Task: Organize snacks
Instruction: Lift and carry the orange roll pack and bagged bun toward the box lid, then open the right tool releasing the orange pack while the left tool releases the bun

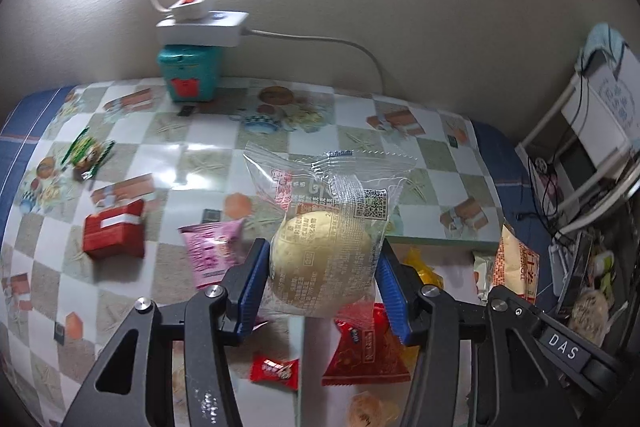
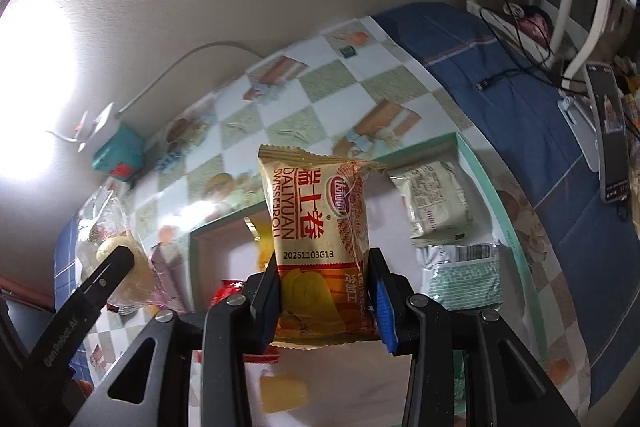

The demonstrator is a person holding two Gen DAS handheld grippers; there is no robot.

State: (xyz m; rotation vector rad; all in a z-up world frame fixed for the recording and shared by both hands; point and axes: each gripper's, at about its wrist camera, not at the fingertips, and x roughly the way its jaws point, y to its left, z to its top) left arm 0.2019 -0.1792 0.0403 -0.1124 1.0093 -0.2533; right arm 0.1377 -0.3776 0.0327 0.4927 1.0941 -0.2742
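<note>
The left gripper had its fingers clamped on a clear plastic packet holding a round pale-yellow bun, lifted above the checkered surface. The right gripper had its fingers clamped on an upright orange-and-cream Swiss roll packet, raised over a shallow green-rimmed white tray that held other wrapped snacks. To the left on the surface lay a red rectangular box and a pink wrapped packet.
</note>
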